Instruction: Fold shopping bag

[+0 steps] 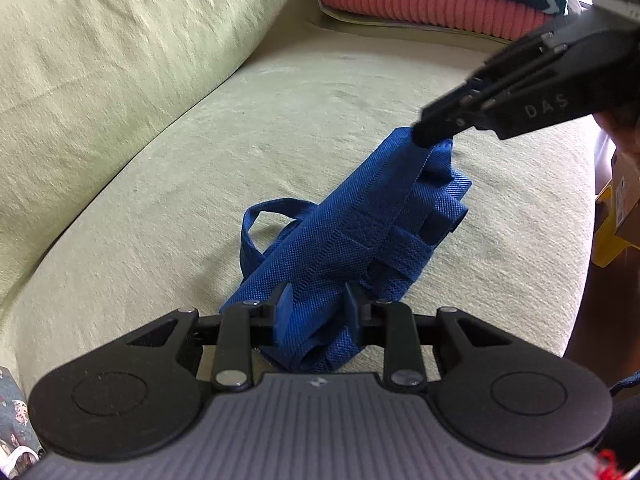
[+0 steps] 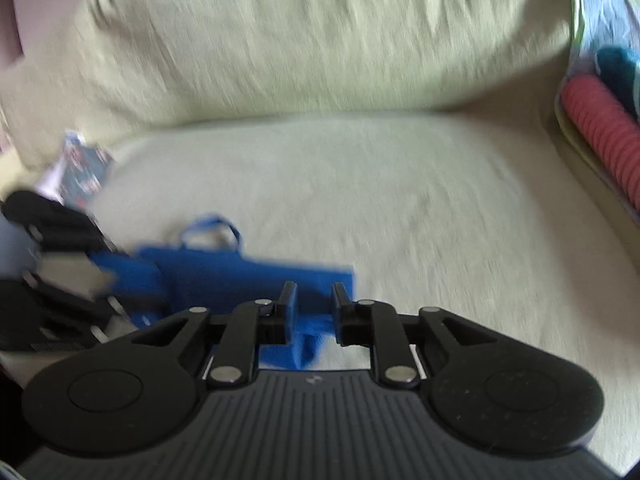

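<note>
left gripper: black linkage arms, two round black side discs, silver rivets at pivots
left body: grey ribbed plate, small light logo at far edge
left fingers: short, flat; one pad blue-faced
right gripper: same build, black arms and discs, silver rivets, dark ribbed plate with small logo
right fingers: black, blocky, blurred
right side view: black stacked bars, small silver screws, pale letters "DAS"
person: dark sleeve at right edge, unclear
</note>
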The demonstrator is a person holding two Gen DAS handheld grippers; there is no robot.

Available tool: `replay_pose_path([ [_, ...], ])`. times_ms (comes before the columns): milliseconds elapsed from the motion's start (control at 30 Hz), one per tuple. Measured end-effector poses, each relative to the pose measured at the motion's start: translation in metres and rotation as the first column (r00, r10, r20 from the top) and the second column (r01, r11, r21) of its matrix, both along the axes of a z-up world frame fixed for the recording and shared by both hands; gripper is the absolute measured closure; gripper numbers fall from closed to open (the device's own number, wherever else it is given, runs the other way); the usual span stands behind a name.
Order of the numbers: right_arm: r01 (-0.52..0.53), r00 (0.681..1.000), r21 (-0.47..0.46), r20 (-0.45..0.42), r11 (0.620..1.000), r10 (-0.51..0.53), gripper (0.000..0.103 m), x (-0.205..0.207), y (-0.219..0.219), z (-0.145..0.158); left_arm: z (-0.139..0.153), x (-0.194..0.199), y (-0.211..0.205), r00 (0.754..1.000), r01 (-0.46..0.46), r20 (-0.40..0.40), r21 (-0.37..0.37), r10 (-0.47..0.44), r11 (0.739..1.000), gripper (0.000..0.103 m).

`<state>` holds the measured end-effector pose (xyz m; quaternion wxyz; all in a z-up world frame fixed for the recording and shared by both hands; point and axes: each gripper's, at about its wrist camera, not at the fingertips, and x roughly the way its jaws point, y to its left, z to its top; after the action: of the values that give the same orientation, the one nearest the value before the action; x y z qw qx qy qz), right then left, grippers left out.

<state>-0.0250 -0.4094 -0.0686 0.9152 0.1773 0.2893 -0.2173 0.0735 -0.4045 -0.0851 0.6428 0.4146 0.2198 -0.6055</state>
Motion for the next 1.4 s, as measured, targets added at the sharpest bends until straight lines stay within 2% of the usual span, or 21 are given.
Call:
replay_pose_path([
  [167, 0.014, 1.0, 0.024, -0.016, 1.0, -0.014, 0.086, 0.003, -0.001, -0.018, -0.001, -0.001, 0.002, 1.0, -0.003, 0.001, -0.008, 0.003, 1.0, 0.069],
  [267, -0.003, 0.999, -0.017, -0.054, 1.0, 0.002, 0.085, -0.004, 0.002, -0.011, -0.001, -0.001, 0.003, 1.0, -0.001, 0.003, -0.012, 0.001, 1.0, 0.07],
  [300, -0.023, 0.998, -0.047, -0.062, 0.999, 0.02, 0.083, -0.007, 0.006, -0.008, -0.001, -0.001, 0.003, 1.0, 0.0, 0.002, -0.012, 0.0, 1.0, 0.07],
  [367, -0.12, 0.991, -0.161, -0.073, 0.98, 0.109, 0.067, -0.013, 0.024, 0.0, -0.001, -0.001, 0.003, 1.0, 0.002, 0.004, -0.011, -0.002, 1.0, 0.07],
  [433, -0.234, 0.971, -0.285, -0.121, 0.929, 0.207, 0.05, -0.014, 0.045, 0.001, -0.001, -0.002, 0.002, 1.0, 0.006, 0.01, -0.007, -0.006, 1.0, 0.07],
  [500, -0.364, 0.929, -0.403, -0.228, 0.84, 0.293, 0.041, -0.009, 0.066, -0.009, 0.0, -0.002, 0.003, 1.0, 0.009, 0.012, -0.005, -0.009, 1.0, 0.07],
  [633, -0.549, 0.834, -0.598, -0.443, 0.584, 0.33, 0.04, 0.004, 0.098, -0.044, 0.0, -0.001, 0.003, 1.0, 0.021, 0.012, 0.0, -0.021, 1.0, 0.07],
  [667, -0.561, 0.827, -0.622, -0.452, 0.546, 0.334, 0.04, 0.006, 0.1, -0.048, 0.0, -0.001, 0.003, 1.0, 0.025, 0.012, 0.002, -0.025, 1.0, 0.07],
  [700, -0.565, 0.825, -0.635, -0.45, 0.526, 0.343, 0.041, 0.008, 0.1, -0.05, 0.0, -0.001, 0.003, 0.999, 0.032, 0.014, 0.004, -0.032, 0.999, 0.071],
  [733, -0.569, 0.822, -0.628, -0.446, 0.531, 0.355, 0.046, 0.013, 0.097, -0.051, 0.0, -0.001, 0.003, 0.999, 0.042, 0.018, 0.007, -0.042, 0.999, 0.071],
  [800, -0.582, 0.813, -0.578, -0.437, 0.573, 0.384, 0.05, 0.022, 0.089, -0.049, 0.001, -0.004, 0.005, 0.996, 0.077, 0.047, 0.009, -0.078, 0.997, 0.071],
  [833, -0.604, 0.797, -0.553, -0.448, 0.574, 0.406, 0.052, 0.026, 0.085, -0.047, 0.001, -0.007, 0.007, 0.991, 0.109, 0.076, 0.014, -0.109, 0.994, 0.069],
  [900, -0.638, 0.769, -0.526, -0.474, 0.563, 0.429, 0.054, 0.029, 0.082, -0.044, 0.002, -0.016, 0.016, 0.971, 0.18, 0.156, 0.03, -0.183, 0.983, 0.066],
  [933, -0.648, 0.76, -0.522, -0.484, 0.555, 0.433, 0.055, 0.029, 0.082, -0.044, 0.001, -0.022, 0.023, 0.954, 0.22, 0.199, 0.044, -0.224, 0.974, 0.059],
  [1000, -0.664, 0.747, -0.521, -0.499, 0.536, 0.44, 0.055, 0.029, 0.083, -0.044, -0.006, -0.035, 0.037, 0.902, 0.304, 0.291, 0.091, -0.317, 0.948, 0.05],
  [1033, -0.668, 0.743, -0.519, -0.5, 0.533, 0.445, 0.055, 0.029, 0.083, -0.044, -0.012, -0.04, 0.043, 0.867, 0.333, 0.353, 0.118, -0.353, 0.936, 0.049],
  [1133, -0.678, 0.735, -0.517, -0.508, 0.523, 0.45, 0.055, 0.03, 0.083, -0.043, -0.036, -0.051, 0.053, 0.73, 0.371, 0.542, 0.197, -0.416, 0.908, 0.049],
  [1233, -0.686, 0.727, -0.521, -0.521, 0.508, 0.447, 0.055, 0.031, 0.083, -0.042, -0.056, -0.051, 0.052, 0.643, 0.379, 0.625, 0.244, -0.443, 0.893, 0.048],
  [1300, -0.689, 0.724, -0.537, -0.529, 0.486, 0.443, 0.056, 0.03, 0.084, -0.043, -0.06, -0.05, 0.051, 0.627, 0.395, 0.631, 0.248, -0.457, 0.884, 0.049],
  [1333, -0.688, 0.725, -0.563, -0.532, 0.457, 0.436, 0.056, 0.028, 0.086, -0.047, -0.059, -0.047, 0.05, 0.642, 0.397, 0.617, 0.242, -0.456, 0.886, 0.051],
  [1400, -0.683, 0.728, -0.623, -0.543, 0.38, 0.418, 0.058, 0.023, 0.092, -0.056, -0.053, -0.036, 0.046, 0.711, 0.387, 0.552, 0.209, -0.436, 0.898, 0.052],
])
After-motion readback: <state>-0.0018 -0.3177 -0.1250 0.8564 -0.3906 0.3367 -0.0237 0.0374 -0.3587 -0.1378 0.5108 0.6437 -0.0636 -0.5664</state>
